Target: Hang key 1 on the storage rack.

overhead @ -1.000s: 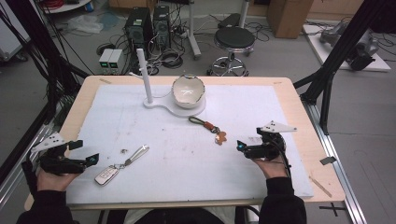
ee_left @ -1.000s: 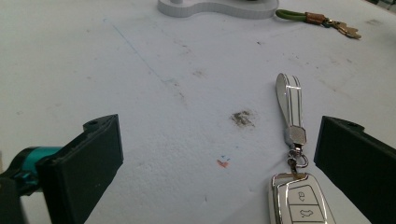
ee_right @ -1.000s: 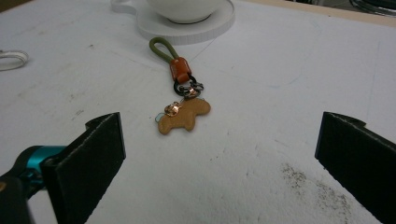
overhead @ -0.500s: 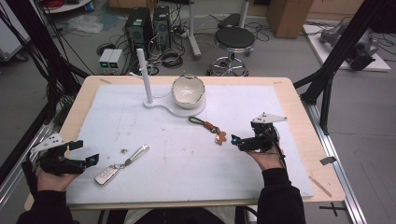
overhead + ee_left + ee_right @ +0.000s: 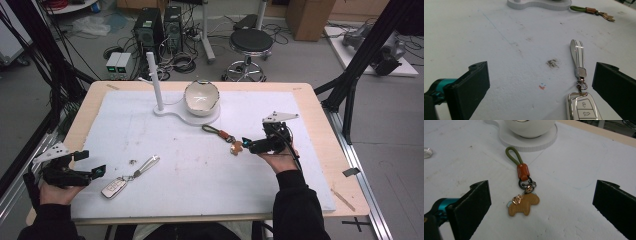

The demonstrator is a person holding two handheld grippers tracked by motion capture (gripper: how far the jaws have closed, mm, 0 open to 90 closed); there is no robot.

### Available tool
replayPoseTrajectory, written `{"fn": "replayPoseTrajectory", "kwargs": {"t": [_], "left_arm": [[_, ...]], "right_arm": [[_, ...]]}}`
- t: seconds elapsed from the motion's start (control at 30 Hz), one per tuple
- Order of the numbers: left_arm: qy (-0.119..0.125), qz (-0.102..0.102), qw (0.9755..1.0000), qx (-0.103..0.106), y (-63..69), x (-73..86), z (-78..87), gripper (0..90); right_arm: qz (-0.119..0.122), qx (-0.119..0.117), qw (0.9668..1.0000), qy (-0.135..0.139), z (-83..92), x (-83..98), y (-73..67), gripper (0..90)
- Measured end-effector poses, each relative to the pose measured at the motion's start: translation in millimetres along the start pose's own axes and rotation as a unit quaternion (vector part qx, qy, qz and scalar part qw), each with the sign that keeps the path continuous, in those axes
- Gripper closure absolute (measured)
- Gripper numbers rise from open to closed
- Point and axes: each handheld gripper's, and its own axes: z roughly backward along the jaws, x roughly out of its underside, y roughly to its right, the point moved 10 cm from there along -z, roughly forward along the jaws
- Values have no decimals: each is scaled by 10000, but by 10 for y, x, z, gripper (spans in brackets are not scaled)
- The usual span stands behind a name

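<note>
Lay flat on the white mat (image 5: 200, 180), just ahead of the right gripper (image 5: 541, 202), jaws spread and empty: keychain (image 5: 522, 192), long axis running toward the bowl stand (image 5: 529, 143); left gripper (image 5: 541, 82) likewise spread, beside the car key (image 5: 582, 106)

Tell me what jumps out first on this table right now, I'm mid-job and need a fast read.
The right gripper sits open at the brown animal-charm keychain, whose green loop points toward the white bowl on its stand at the far middle. At near left, the left gripper is open beside the white car key fob with its silver strap, not touching it.
</note>
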Motion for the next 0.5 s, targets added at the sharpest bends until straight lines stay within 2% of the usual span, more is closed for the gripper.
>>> {"fn": "replayPoseTrajectory", "kwargs": {"t": [0.13, 0.27, 0.3, 0.5], "left_arm": [[-5, 1, 10000, 0, 0, 1, -3, 17], [9, 0, 10000, 14, 7, -5, -1, 17], [10, -7, 10000, 10, 8, -6, 0, 17], [5, -11, 10000, 18, 11, -6, 0, 17]], "right_arm": [[-26, -50, 10000, 14, -37, -83, -18, 7], [106, -76, 9999, -101, -108, -154, -62, 7], [156, -123, 9998, -60, -140, -203, -91, 7], [138, -175, 9996, -187, -251, -249, -102, 7]]}}
